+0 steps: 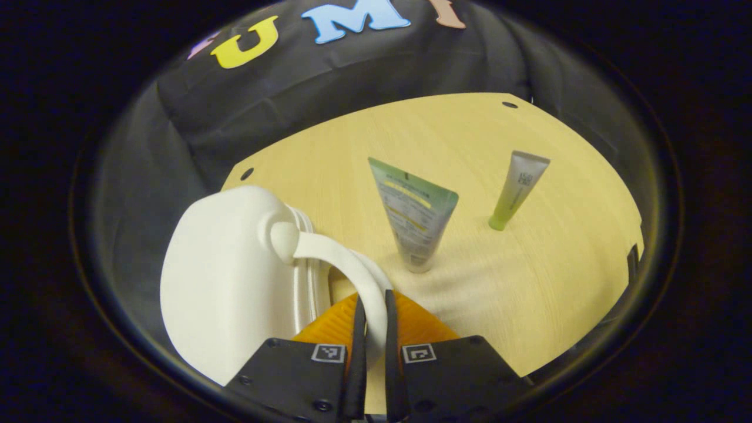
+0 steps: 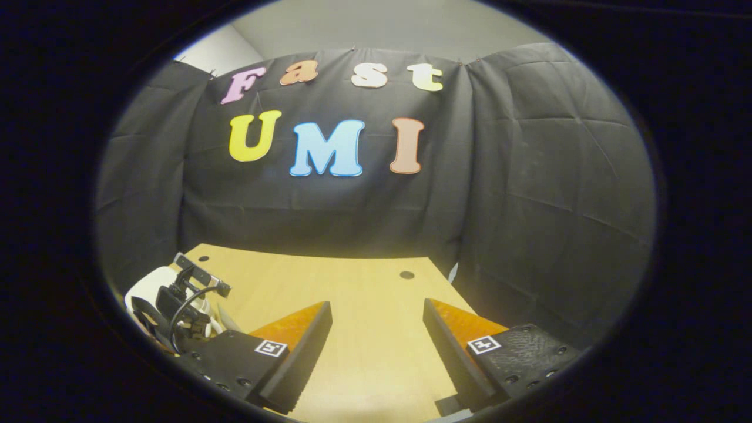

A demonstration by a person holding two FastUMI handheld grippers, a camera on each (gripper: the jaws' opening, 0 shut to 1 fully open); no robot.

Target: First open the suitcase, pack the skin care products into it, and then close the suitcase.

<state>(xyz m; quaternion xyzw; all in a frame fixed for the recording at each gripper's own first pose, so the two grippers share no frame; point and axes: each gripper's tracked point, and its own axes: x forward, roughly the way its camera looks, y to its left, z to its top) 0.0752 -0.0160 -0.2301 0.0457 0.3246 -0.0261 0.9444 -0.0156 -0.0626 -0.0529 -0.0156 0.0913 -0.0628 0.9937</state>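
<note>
The left gripper [image 1: 372,329] has its fingers clenched on the curved white handle [image 1: 346,267] of the suitcase [image 1: 229,282], both fingers pressing on the handle's near end. The suitcase is a small white shell case at the near left of the bench [image 1: 552,282], and its ribbed seam beside the handle looks shut, so I judge the first step, opening it, is under way: taking the handle gives a hold for steadying or turning the case before the lid is lifted.

Two skin care products wait farther out on the bench, standing cap-down: a larger green tube [image 1: 414,214] near the middle, just beyond the handle, and a slim pale tube [image 1: 518,189] to its right, apart from it. Neither is packed yet, and both stand clear of the suitcase, which leaves room for the lid to swing.

The right gripper [image 2: 376,341] hangs over bare bench with its fingers spread wide and nothing between them, probably held ready for the lid or the tubes.

The left gripper view gives the grasp, the seam and both tubes. The right gripper view instead looks toward the far wall and, at its lower left, catches the other gripper's body and cable against a sliver of the white suitcase [image 2: 147,285], along with the bench's far right corner.
</note>
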